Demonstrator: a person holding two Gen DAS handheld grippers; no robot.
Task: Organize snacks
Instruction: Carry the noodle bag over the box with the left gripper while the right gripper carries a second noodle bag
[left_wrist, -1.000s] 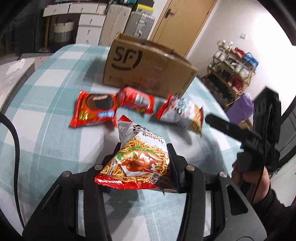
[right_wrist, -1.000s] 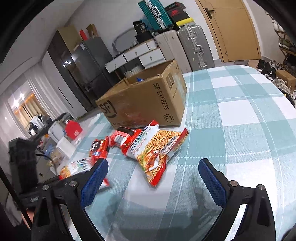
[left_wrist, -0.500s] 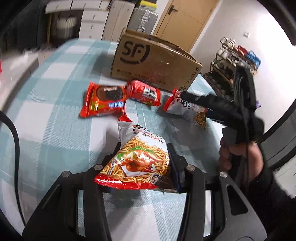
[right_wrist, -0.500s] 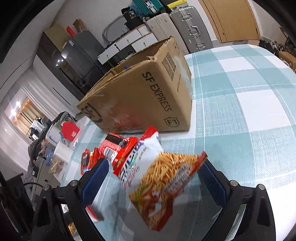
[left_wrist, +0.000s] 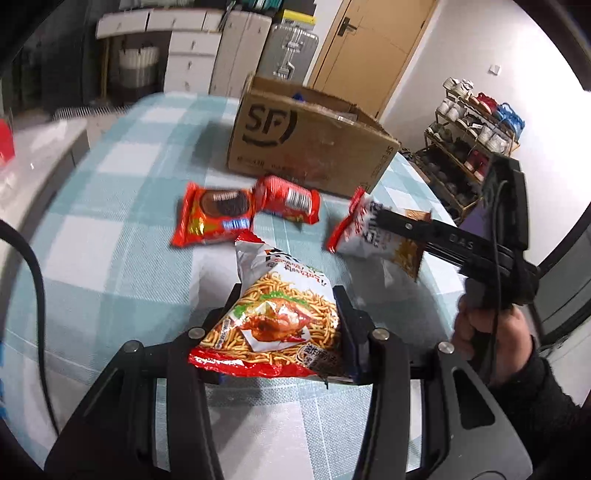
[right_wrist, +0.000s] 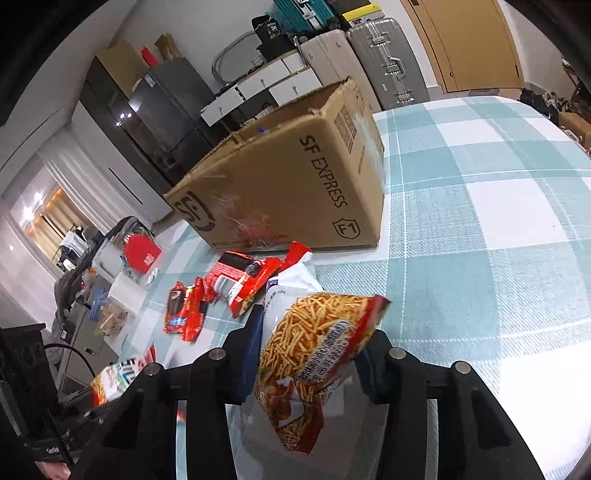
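My left gripper (left_wrist: 284, 314) is shut on a noodle-snack bag (left_wrist: 280, 314) with a roast chicken picture, held above the checked tablecloth. My right gripper (right_wrist: 306, 350) is shut on a second noodle-snack bag (right_wrist: 314, 350), lifted off the table; this bag also shows in the left wrist view (left_wrist: 373, 236), with the right gripper (left_wrist: 384, 221) on it. An open SF cardboard box (left_wrist: 310, 147) stands at the far side of the table, also in the right wrist view (right_wrist: 295, 184). A red cookie pack (left_wrist: 214, 218) and a red snack pack (left_wrist: 291, 199) lie in front of the box.
The table (left_wrist: 110, 206) has a teal and white checked cloth. A shoe rack (left_wrist: 476, 136) stands to the right past the table edge. Drawers and suitcases (right_wrist: 376, 62) line the far wall. A side counter (right_wrist: 122, 291) with small items sits left of the table.
My right gripper closed on the second noodle-snack bag and lifted it off the table. My left gripper kept its bag and moved closer to the box.
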